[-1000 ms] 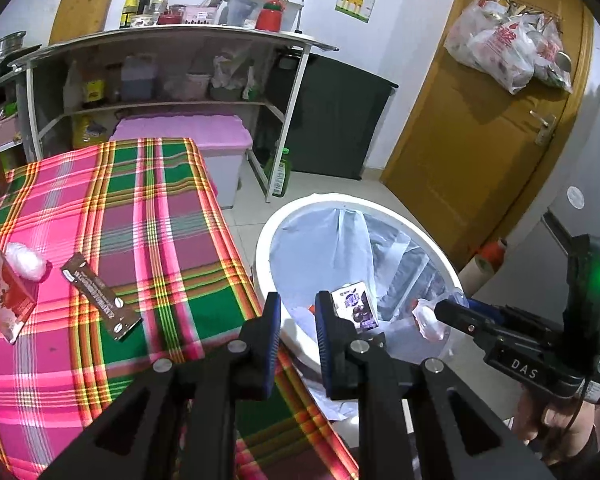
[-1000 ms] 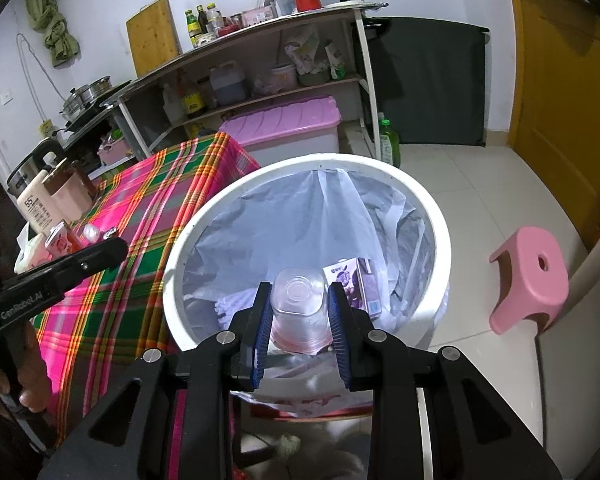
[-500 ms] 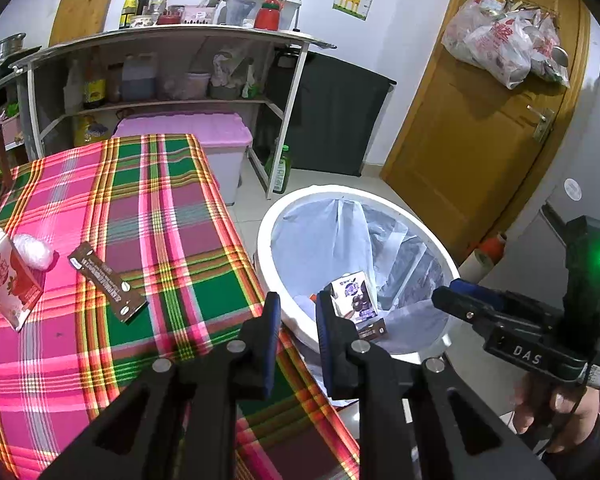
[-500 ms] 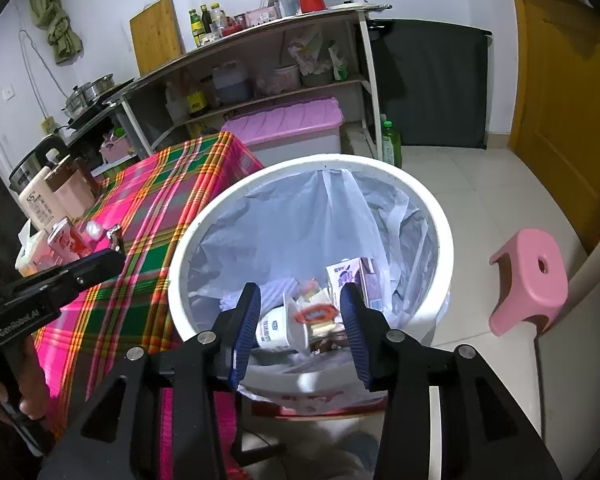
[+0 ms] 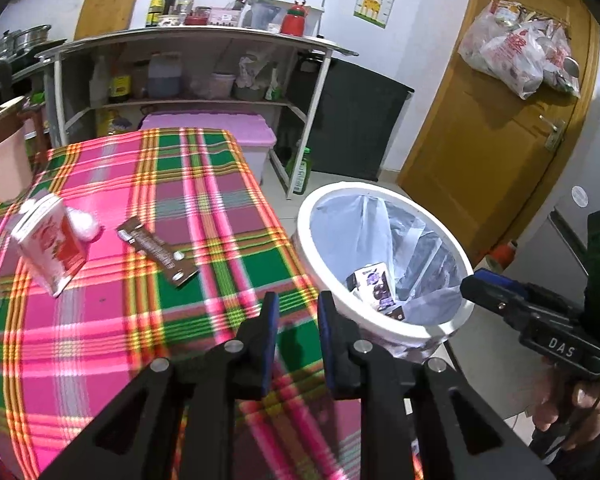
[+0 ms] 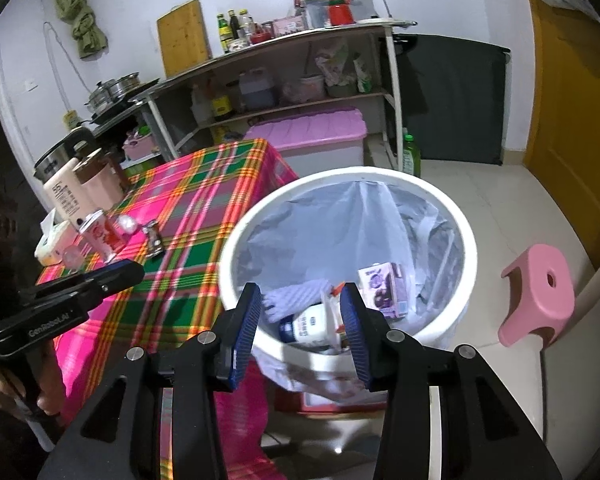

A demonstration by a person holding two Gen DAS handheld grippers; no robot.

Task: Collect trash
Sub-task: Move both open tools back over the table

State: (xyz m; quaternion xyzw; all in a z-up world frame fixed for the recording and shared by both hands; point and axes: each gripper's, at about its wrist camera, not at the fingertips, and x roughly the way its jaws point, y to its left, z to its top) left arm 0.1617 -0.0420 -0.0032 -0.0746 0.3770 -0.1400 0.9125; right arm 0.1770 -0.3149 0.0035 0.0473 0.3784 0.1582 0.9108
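A white bin [image 5: 380, 190] [image 6: 340, 172] with a pale liner stands beside the plaid table [image 5: 204, 184]. In it lie a purple carton [image 5: 374, 284] [image 6: 384, 292] and a white bottle [image 6: 308, 326]. My right gripper [image 6: 300, 292] [image 5: 472, 280] hangs open over the bin's near rim with nothing between its fingers. My left gripper [image 5: 296, 300] [image 6: 132, 270] hovers over the table's edge, its jaws close together, just starting to open, and empty. On the table lie a red-and-white carton [image 5: 50, 246], a brown wrapper [image 5: 156, 250] and a crumpled white wad [image 5: 84, 224].
A pink stool [image 6: 538, 292] stands on the floor right of the bin. Behind are a shelf unit [image 5: 188, 40], a pink-lidded box [image 5: 208, 130] and a green bottle [image 5: 302, 168]. A pink jug [image 5: 2, 152] and a tissue box [image 6: 52, 240] stand at the table's left.
My right gripper opened and let a clear plastic cup fall into the bin, then drew back a little. My left gripper swung left from the bin toward the table.
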